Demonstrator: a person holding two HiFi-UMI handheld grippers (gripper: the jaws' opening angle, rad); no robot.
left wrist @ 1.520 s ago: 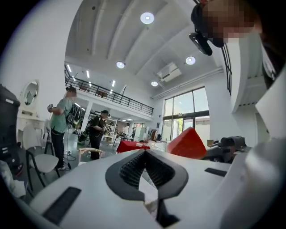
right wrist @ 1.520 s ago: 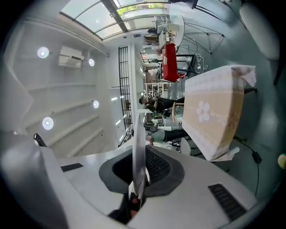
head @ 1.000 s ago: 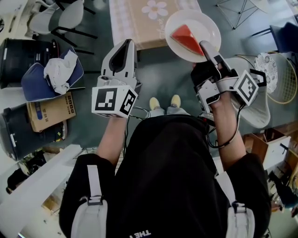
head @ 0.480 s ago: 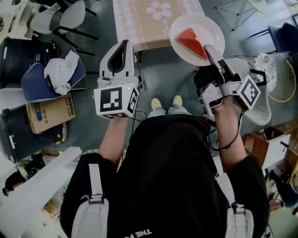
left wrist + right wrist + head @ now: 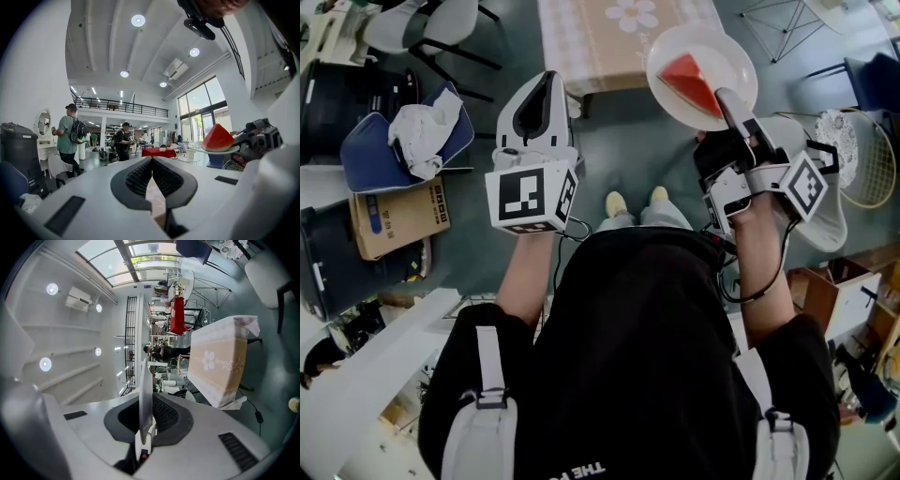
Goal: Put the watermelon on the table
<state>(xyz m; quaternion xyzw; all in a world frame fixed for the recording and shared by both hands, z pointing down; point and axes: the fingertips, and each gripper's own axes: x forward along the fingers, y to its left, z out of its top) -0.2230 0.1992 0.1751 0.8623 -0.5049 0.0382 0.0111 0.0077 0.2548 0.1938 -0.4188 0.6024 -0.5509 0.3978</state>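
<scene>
At 1 o'clock in the head view, right gripper [image 5: 724,97] clamps the rim of white plate [image 5: 727,49] carrying the watermelon [image 5: 682,75], by the table [image 5: 595,37] corner. Left gripper [image 5: 538,86], 11 o'clock: jaws together, empty.

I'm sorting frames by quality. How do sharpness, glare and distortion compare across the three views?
Head view: sharp, evenly lit, watermelon clear on the bright plate. Left gripper view: heavy fisheye, black corners, ceiling lamps flare. Right gripper view: same fisheye, picture turned sideways, so the table looks tipped on end.
</scene>
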